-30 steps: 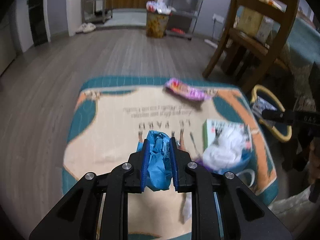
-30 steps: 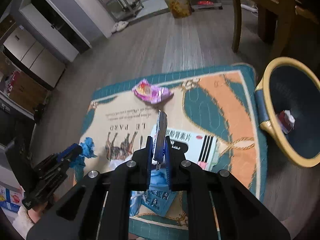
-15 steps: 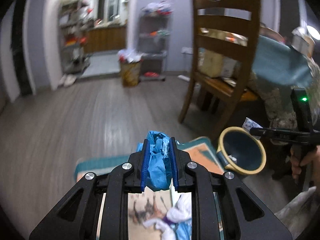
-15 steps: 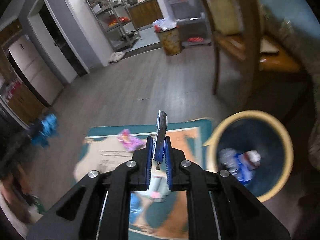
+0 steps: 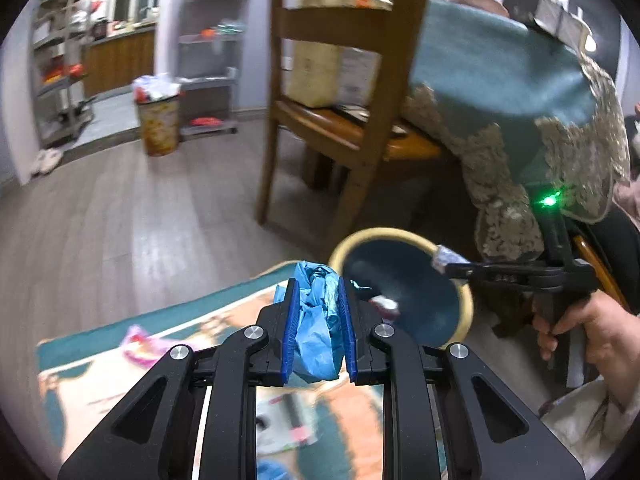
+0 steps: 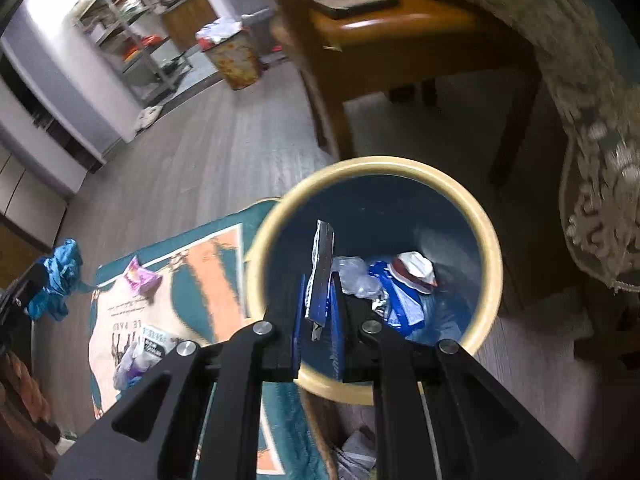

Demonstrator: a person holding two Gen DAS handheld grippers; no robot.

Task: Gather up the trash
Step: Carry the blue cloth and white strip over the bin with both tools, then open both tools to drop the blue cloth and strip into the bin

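My left gripper point(image 5: 318, 300) is shut on a crumpled blue glove point(image 5: 318, 328), held above the rug's edge, left of the bin point(image 5: 464, 304). My right gripper point(image 6: 318, 304) holds a flat silver-blue wrapper point(image 6: 322, 268) directly over the open mouth of the yellow-rimmed blue bin point(image 6: 490, 236), which has several pieces of trash inside. The right gripper also shows in the left wrist view point(image 5: 444, 260) over the bin's far rim. The blue glove also shows in the right wrist view point(image 6: 58, 276), far left.
A pink wrapper point(image 6: 140, 278) and a white medicine box with tissue point(image 6: 150, 346) lie on the rug point(image 6: 208, 264). A wooden chair point(image 5: 360, 128) and a table with a teal cloth point(image 5: 520, 92) stand just behind the bin. A second full waste bin point(image 5: 158, 120) stands far back.
Both grippers rose from the rug and swung right toward the bin. The right gripper now hangs over the bin's mouth with the wrapper; the left follows with the glove.
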